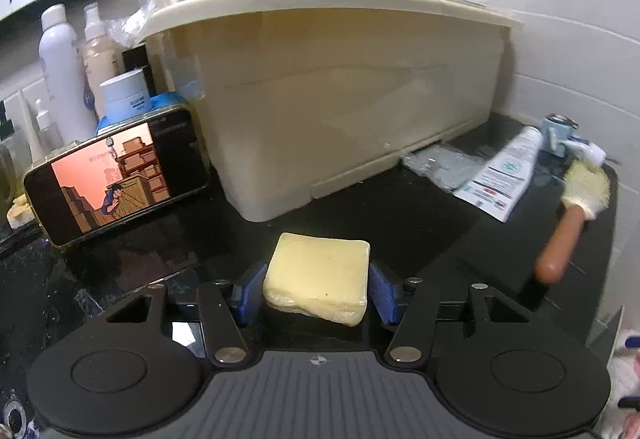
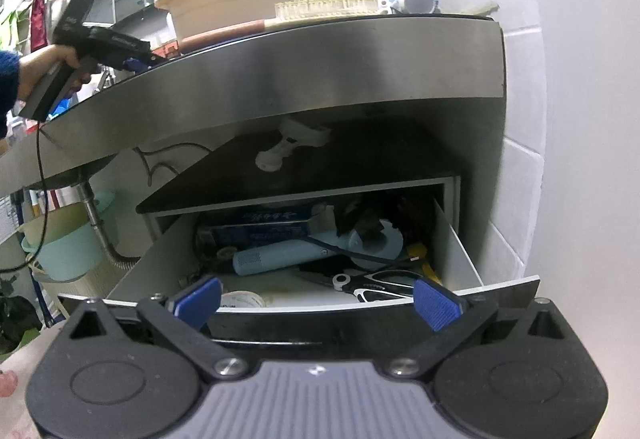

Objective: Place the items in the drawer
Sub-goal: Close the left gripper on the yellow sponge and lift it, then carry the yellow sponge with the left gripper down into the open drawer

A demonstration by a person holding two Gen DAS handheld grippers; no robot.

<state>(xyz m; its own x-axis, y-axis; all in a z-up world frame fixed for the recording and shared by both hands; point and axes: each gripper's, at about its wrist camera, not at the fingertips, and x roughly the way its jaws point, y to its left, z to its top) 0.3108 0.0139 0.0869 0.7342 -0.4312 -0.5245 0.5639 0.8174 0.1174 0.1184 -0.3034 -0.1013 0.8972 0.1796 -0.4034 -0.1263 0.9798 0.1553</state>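
A black shiny counter [image 1: 400,215] runs along a white tiled wall [image 1: 568,51]. A big cream plastic box [image 1: 344,99] with a lid sits at the back of the counter, close to the wall. A phone [image 1: 116,179] leans at the left edge, showing a cartoon. Behind it stand white bottles [image 1: 60,67] and a small jar [image 1: 125,95].

My left gripper [image 1: 318,289] is near the front edge of the counter. Its blue pads [image 1: 380,291] press on both sides of a yellow bar of soap [image 1: 318,279], so I am pinching the soap.

At the right end of the counter lie a white tube [image 1: 504,171], a grey packet [image 1: 440,165] and a brush [image 1: 576,207] with a brown handle and pale bristles. A small light blue thing sits in the back right corner; I cannot tell what it is.

My right gripper [image 2: 318,303] is lower down, in front of the open drawer [image 2: 476,251] under the counter. Its fingers [image 2: 436,305] are spread wide with nothing between them. The drawer is pulled out. Inside it, a light blue hair dryer [image 2: 288,255] lies across the middle, scissors [image 2: 376,283] lie near the front right, a blue box [image 2: 260,229] is at the back, and a roll of tape [image 2: 242,299] is at the front edge.

Far to the left, a green bucket [image 2: 68,247] stands on the floor.
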